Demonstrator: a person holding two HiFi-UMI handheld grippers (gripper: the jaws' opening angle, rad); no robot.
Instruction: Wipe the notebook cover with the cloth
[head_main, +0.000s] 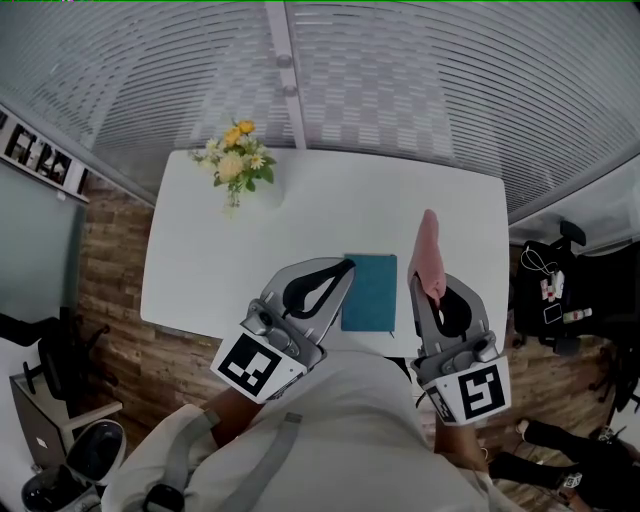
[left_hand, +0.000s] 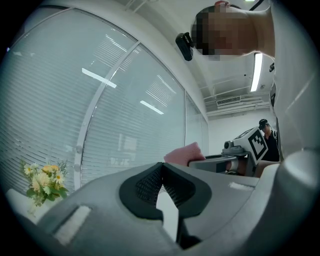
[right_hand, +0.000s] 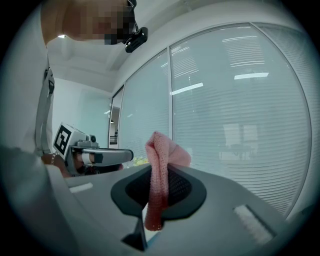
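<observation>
1. Right gripper (right_hand: 159, 192) pinches a pink knitted cloth (right_hand: 162, 150), upright beyond its jaws
2. Teal rectangular notebook (head_main: 370, 292) lies just left of it, by the left gripper (head_main: 343, 270), jaws pressed together, empty
3. Tip the cloth flat onto the cover; wipe lightly

One notebook (head_main: 369, 292), one cloth (head_main: 429, 248), two tools (head_main: 347, 267) (head_main: 430, 290) (one bouquet (head_main: 236, 162))

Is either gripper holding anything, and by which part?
Right gripper pinches the pink cloth partway along, one end bunched past the tips. Left gripper shut, empty.
</observation>
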